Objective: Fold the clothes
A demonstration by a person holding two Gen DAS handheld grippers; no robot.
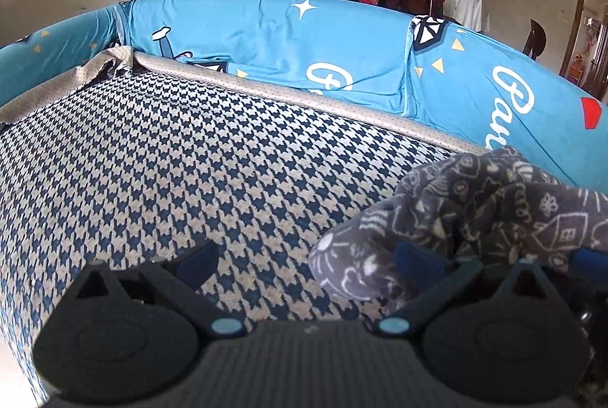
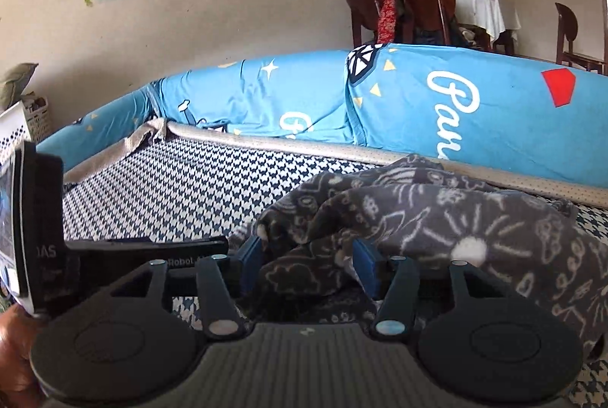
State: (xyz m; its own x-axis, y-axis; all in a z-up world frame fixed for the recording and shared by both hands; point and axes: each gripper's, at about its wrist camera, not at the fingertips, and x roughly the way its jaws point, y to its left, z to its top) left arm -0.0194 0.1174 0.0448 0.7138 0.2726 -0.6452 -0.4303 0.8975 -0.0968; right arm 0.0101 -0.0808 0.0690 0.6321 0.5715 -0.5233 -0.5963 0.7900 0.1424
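A grey fleece garment (image 2: pixel 437 218) with white doodle prints lies crumpled on a blue-and-beige houndstooth cushion (image 2: pixel 182 187). My right gripper (image 2: pixel 309 267) is low over the garment's near edge. A fold of the cloth lies loosely between its blue pads (image 2: pixel 366 273), which stand apart. In the left wrist view the same garment (image 1: pixel 475 210) bunches at the right and drapes over the right finger. My left gripper (image 1: pixel 304 259) is wide open above the cushion (image 1: pixel 171 161), with only a bulge of cloth by its right pad (image 1: pixel 414 257). A hand (image 2: pixel 11 343) shows at the lower left.
A bright blue printed cover (image 1: pixel 304 39) wraps the raised back along the cushion's far edge. Behind it stand dark wooden chairs (image 2: pixel 418 5) draped with a red cloth and a table with a white cloth (image 2: pixel 482 8). The other gripper's black body (image 2: pixel 41 237) is at the left edge.
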